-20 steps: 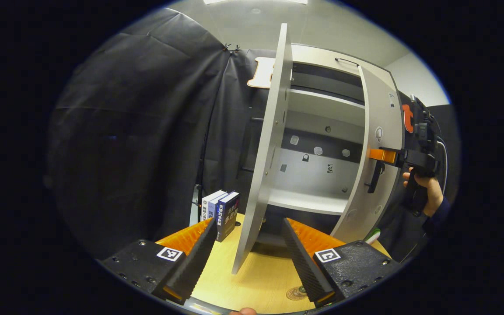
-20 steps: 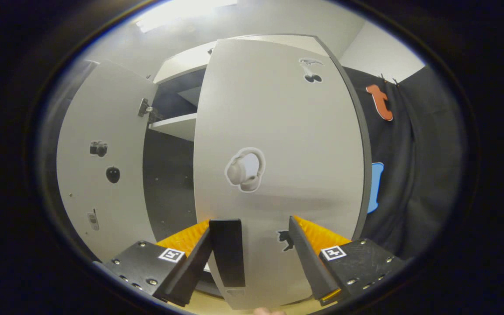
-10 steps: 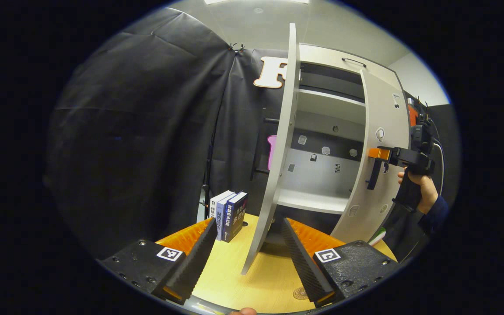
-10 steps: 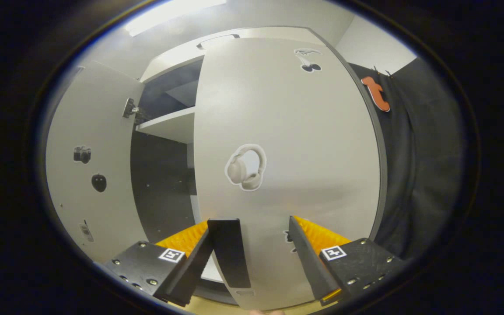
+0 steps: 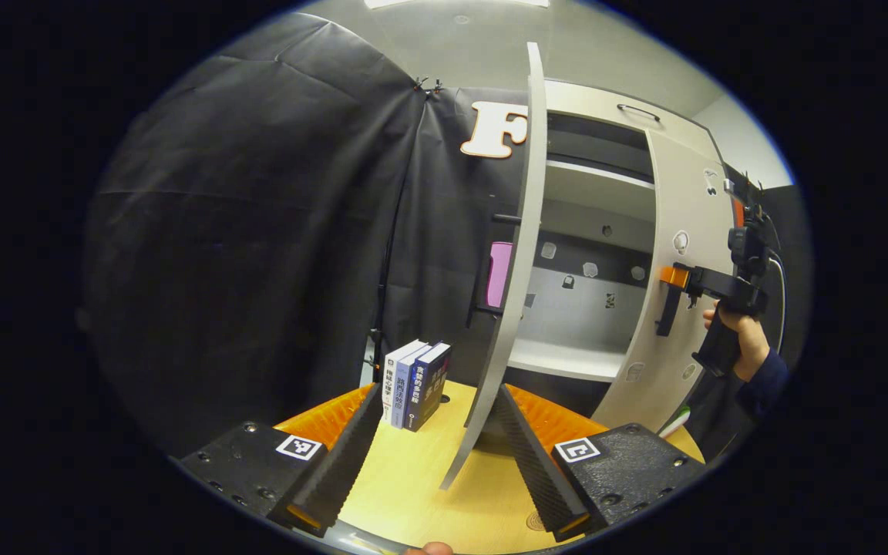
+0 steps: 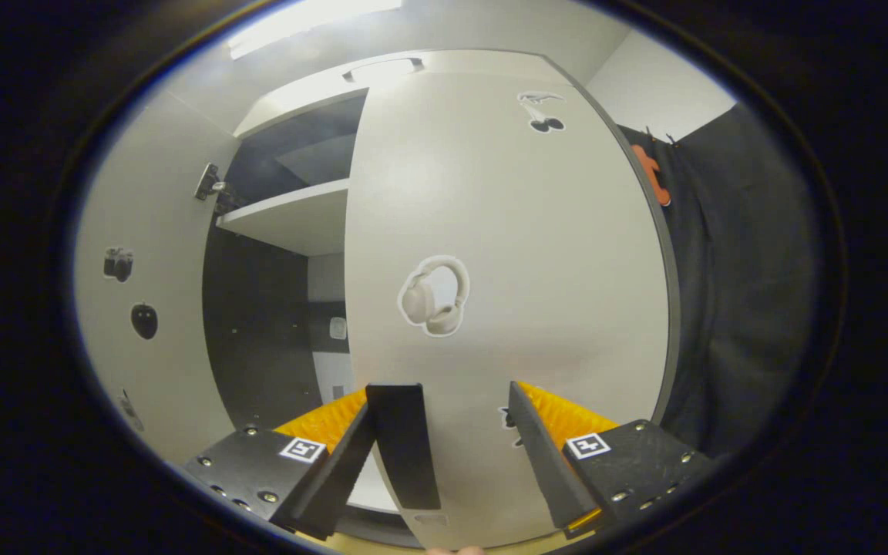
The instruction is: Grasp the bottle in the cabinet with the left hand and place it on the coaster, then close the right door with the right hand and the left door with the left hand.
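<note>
In the left gripper view my left gripper (image 5: 436, 462) is open and holds nothing, low over the wooden table (image 5: 413, 486). The cabinet's left door (image 5: 517, 293) stands edge-on just past its fingers. Farther right, the right door (image 5: 679, 308) is partly swung in, and a hand (image 5: 737, 339) holds my right gripper (image 5: 671, 289) against it. In the right gripper view my right gripper (image 6: 444, 455) is open, its fingers up against the right door (image 6: 506, 231), with the door's dark handle (image 6: 405, 443) beside the left finger. A sliver of the round coaster (image 5: 536, 523) shows by my right finger. A white and green object (image 5: 675, 420) peeks from behind the right door.
Three books (image 5: 417, 381) stand upright on the table left of the left door. Inside the cabinet a pale shelf (image 6: 297, 220) and a lower shelf (image 5: 560, 358) show. The left door's inner face (image 6: 151, 308) carries small stickers. Black cloth hangs on both sides.
The right door has swung further in under my right gripper, narrowing the gap to the cabinet. In the left gripper view the doors and books have drifted rightward.
</note>
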`<state>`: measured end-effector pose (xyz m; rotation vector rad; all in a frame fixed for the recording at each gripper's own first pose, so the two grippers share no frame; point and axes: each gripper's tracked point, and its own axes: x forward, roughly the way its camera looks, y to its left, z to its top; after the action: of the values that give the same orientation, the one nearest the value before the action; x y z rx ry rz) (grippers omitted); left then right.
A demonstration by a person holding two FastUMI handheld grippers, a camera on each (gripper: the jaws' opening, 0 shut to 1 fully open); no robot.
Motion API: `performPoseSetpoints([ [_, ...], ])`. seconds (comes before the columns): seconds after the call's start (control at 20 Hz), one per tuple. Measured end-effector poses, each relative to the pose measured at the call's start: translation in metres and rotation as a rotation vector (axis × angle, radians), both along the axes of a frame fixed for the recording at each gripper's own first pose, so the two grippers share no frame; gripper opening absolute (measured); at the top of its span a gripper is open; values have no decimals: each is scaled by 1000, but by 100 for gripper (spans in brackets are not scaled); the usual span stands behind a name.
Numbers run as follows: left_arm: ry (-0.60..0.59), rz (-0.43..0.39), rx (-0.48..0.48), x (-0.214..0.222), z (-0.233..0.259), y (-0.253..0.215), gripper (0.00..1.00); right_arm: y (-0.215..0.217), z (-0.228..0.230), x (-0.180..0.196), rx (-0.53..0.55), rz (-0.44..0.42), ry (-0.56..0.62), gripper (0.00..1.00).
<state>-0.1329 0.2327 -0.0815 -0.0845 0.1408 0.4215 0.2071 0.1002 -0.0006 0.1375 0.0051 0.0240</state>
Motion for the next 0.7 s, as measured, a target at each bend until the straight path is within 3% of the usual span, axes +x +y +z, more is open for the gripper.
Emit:
performPoseSetpoints([
  [0.7, -44, -13, 14, 20, 28, 24, 94, 0, 0, 9, 5, -53, -19, 96],
])
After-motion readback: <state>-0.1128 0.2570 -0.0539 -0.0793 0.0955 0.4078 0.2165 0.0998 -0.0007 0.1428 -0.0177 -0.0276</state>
